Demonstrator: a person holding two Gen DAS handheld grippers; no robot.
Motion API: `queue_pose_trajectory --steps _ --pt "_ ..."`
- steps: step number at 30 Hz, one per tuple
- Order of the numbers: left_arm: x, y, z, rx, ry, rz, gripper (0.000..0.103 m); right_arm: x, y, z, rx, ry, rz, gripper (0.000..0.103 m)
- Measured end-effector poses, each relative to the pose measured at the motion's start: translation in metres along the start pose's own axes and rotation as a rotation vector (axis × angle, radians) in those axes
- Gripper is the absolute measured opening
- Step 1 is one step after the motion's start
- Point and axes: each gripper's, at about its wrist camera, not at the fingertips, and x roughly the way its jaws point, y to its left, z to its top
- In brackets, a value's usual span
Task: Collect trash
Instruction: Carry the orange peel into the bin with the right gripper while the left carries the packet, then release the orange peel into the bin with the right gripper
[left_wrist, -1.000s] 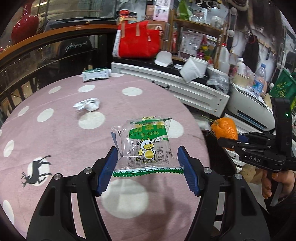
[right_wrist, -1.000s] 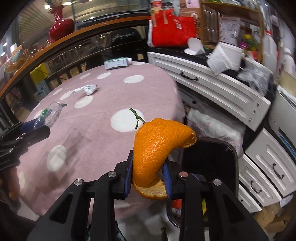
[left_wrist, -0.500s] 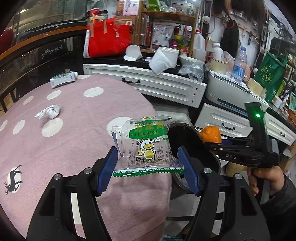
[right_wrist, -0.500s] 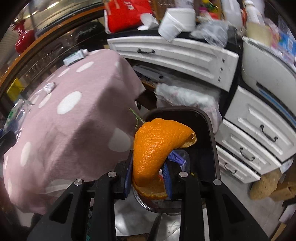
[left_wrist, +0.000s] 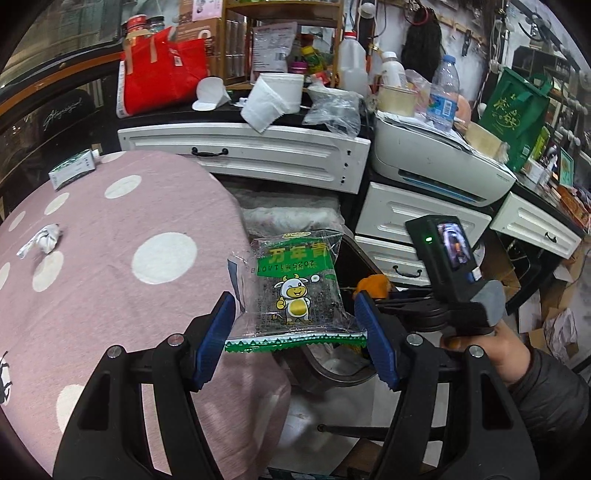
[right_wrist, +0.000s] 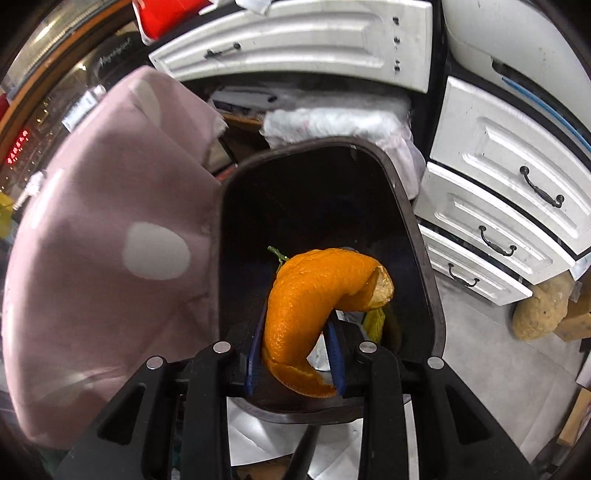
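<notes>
Left gripper (left_wrist: 297, 334) clamps green snack wrapper (left_wrist: 295, 291) between pads. Right gripper (right_wrist: 295, 354) clamps orange peel (right_wrist: 314, 295); dark bin (right_wrist: 424, 258) mouth directly beneath.

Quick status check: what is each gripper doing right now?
Left gripper: closed on the snack wrapper.
Right gripper: closed on the orange peel, over the black bin.

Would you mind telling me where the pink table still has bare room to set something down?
The pink tablecloth is bare across its near half, between the crumpled paper and the edge beside the dark bin. A smaller bare patch lies between that paper and the green-and-white box. The cabinet top behind is crowded.
</notes>
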Motion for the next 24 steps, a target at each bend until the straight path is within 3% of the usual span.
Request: queue_pose_trajectory --steps 5,7,9,11,17,24 --pt "0.014 -0.011 0.001 0.019 0.022 -0.017 0.067 0.026 -0.006 -0.003 0.007 0.054 -0.012 0.032" --pt "0.019 -0.015 0.000 0.022 0.032 -0.022 0.067 0.033 -0.009 -0.006 0.022 0.066 -0.015 0.038" --pt "0.024 -0.019 -0.001 0.028 0.041 -0.023 0.067 0.033 -0.010 -0.008 0.029 0.064 -0.011 0.052" --pt "0.029 -0.023 -0.003 0.037 0.053 -0.027 0.067 0.028 -0.010 -0.007 0.022 0.044 -0.017 0.059" --pt "0.045 -0.033 -0.008 0.054 0.082 -0.028 0.067 0.010 -0.018 -0.002 0.002 -0.021 -0.116 0.061" --pt "0.071 -0.044 -0.012 0.078 0.121 -0.020 0.067 -0.012 -0.037 0.001 0.040 -0.090 -0.161 0.063"
